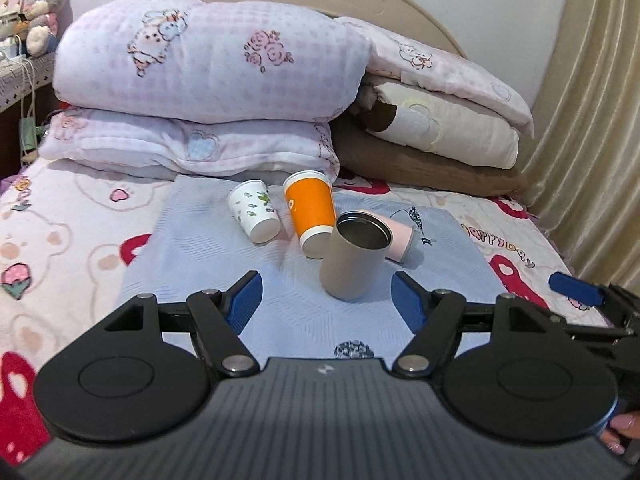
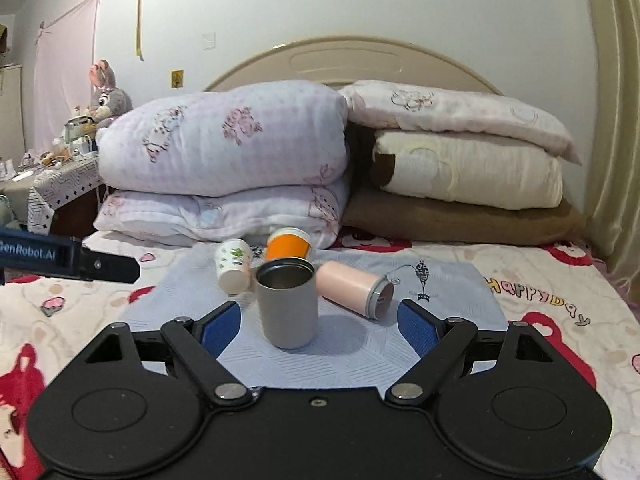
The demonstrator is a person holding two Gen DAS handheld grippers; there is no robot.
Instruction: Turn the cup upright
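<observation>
A grey metal cup (image 1: 354,258) stands upright, mouth up, on the light blue cloth (image 1: 192,248); it also shows in the right wrist view (image 2: 287,306). Behind it lie three cups on their sides: a white cup with green print (image 1: 253,211) (image 2: 233,266), an orange cup (image 1: 311,213) (image 2: 289,245) and a pink cup (image 1: 398,242) (image 2: 354,288). My left gripper (image 1: 326,302) is open and empty, just short of the grey cup. My right gripper (image 2: 318,326) is open and empty, with the grey cup just beyond its fingertips.
Folded quilts and pillows (image 1: 208,80) (image 2: 460,152) are stacked at the headboard behind the cups. A curtain (image 1: 592,120) hangs at the right. A bedside table with a plush toy (image 2: 106,94) stands at the left. The right gripper's finger (image 1: 576,289) shows at the left view's right edge.
</observation>
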